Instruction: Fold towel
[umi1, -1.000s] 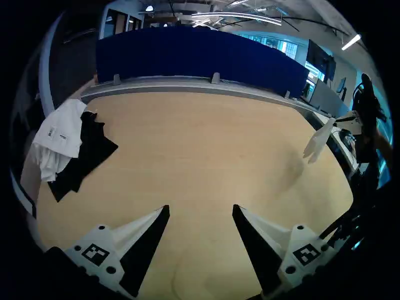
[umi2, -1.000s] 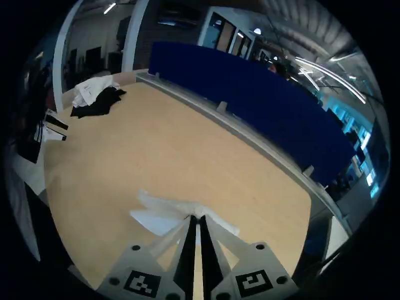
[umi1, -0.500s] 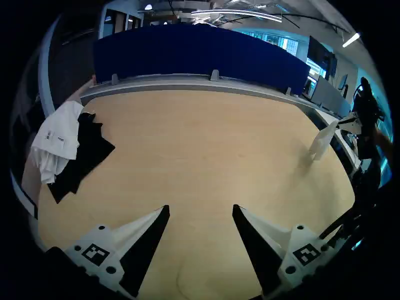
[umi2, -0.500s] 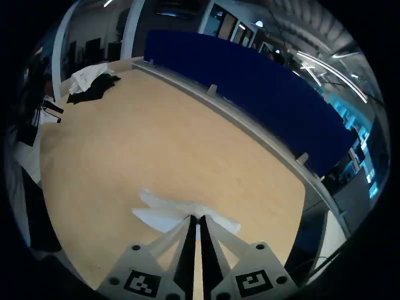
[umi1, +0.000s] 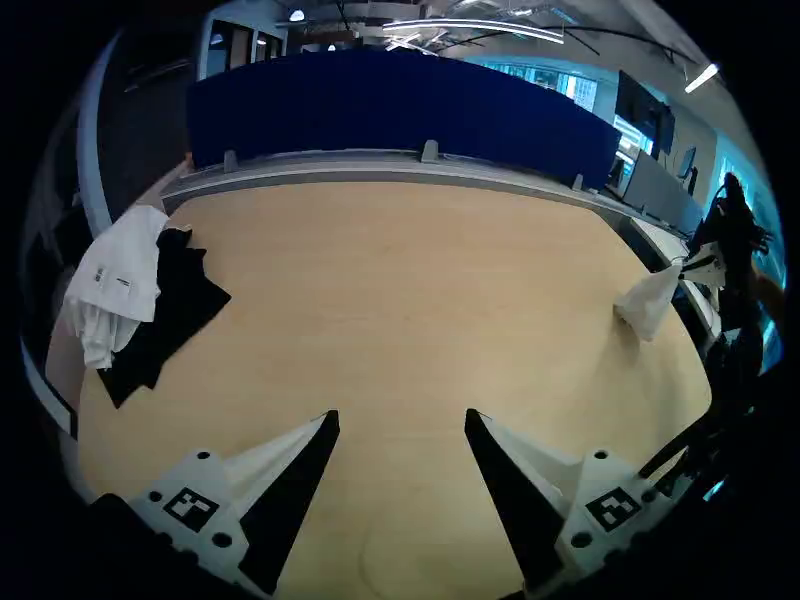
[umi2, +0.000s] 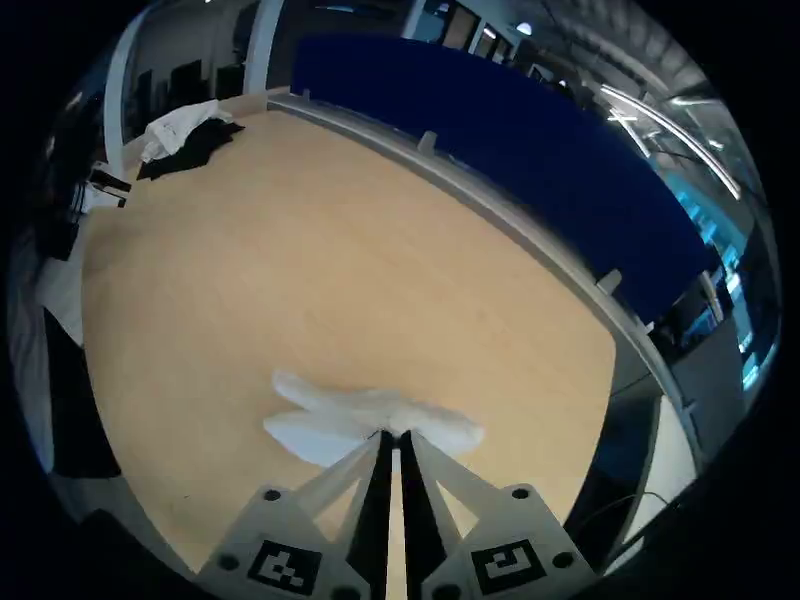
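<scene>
A white towel (umi2: 360, 415) hangs bunched from my right gripper (umi2: 394, 440), whose fingers are shut on its edge, low over the wooden table (umi2: 300, 260). In the left gripper view the same towel (umi1: 645, 300) dangles at the table's far right edge from the right gripper (umi1: 700, 268), its lower end touching the wood. My left gripper (umi1: 400, 425) is open over the near part of the table (umi1: 400, 290), nothing between its fingers.
A pile of white and black cloth (umi1: 135, 295) lies at the table's left edge, also the pile (umi2: 190, 140) far off in the right gripper view. A blue partition (umi1: 400, 110) runs along the far side. The other gripper (umi2: 105, 185) shows at the left edge.
The right gripper has come down with the towel, so the cloth now reaches the table near the right edge. The left gripper has hardly moved.
</scene>
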